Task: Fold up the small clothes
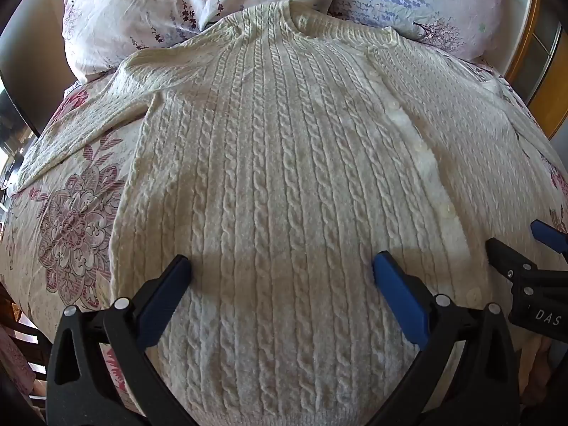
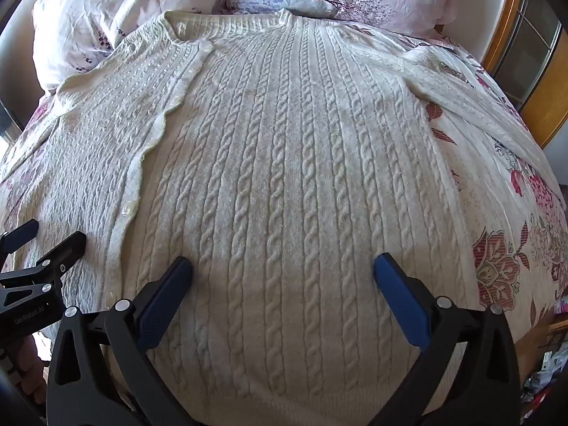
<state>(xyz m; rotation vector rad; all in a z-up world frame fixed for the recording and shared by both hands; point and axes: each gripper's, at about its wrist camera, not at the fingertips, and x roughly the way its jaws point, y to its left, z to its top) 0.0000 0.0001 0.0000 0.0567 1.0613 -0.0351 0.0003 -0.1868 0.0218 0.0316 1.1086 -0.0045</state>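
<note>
A: Where is the cardigan (image 1: 284,163) lying?

B: It is lying flat on the bedspread (image 1: 71,220), front side up, with its neckline reaching up against the two pillows (image 1: 149,10) at the head of the bed. A row of pale buttons (image 1: 447,209) is running down the middle, and the placket edge is curling a little in the right wrist view.

A: And the sleeves?

B: The left sleeve (image 1: 81,131) is stretching out sideways across the flowered cloth. The right sleeve (image 2: 475,106) is doing the same on the other side, angled down toward the bed's edge.

A: What is the left gripper (image 1: 282,273) doing?

B: It is hovering over the lower left half of the cardigan, its fingers spread wide apart and grasping nothing. Whether the tips are touching the knit, I cannot tell.

A: The right gripper (image 2: 284,273)?

B: Same posture, over the lower right half. Its blue fingers (image 2: 401,301) are also spread wide, with nothing between them. Each gripper is showing at the edge of the other's view, so the two are sitting near each other, side by side, on either side of the button row.

A: Anything else around?

B: A wooden frame (image 2: 504,32) is standing beyond the right pillow, and sunlight is falling across most of the cardigan, with shadow over the part near the grippers.
</note>
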